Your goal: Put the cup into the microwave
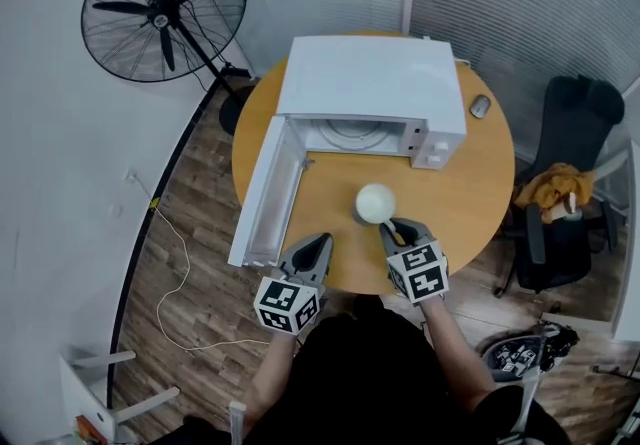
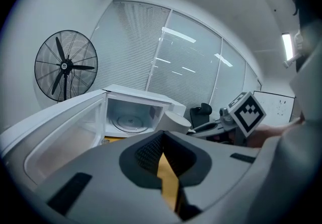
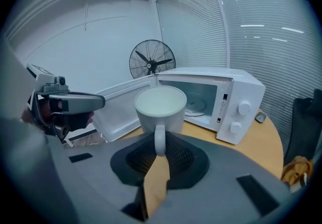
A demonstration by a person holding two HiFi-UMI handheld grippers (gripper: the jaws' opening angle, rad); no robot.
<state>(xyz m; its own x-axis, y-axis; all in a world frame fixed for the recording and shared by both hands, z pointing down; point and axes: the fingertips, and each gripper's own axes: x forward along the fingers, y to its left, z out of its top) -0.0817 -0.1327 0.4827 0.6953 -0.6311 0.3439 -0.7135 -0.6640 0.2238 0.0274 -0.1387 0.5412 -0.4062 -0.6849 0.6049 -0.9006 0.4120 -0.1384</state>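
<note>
One black fan [image 1: 160,8] stands on the floor off the round wooden surface's [image 1: 470,203] far-left edge. The left hand-held gripper [image 1: 318,241], one of two, hangs at the near edge with its jaws pressed together on nothing, beside the open door [image 1: 262,195] of the single white microwave [image 1: 372,83]. The only cup [image 1: 375,203], plain white and cylindrical with a loop handle, is over the surface's near half, before the open cavity, its handle pinched by the right hand-held gripper [image 1: 393,230].
</note>
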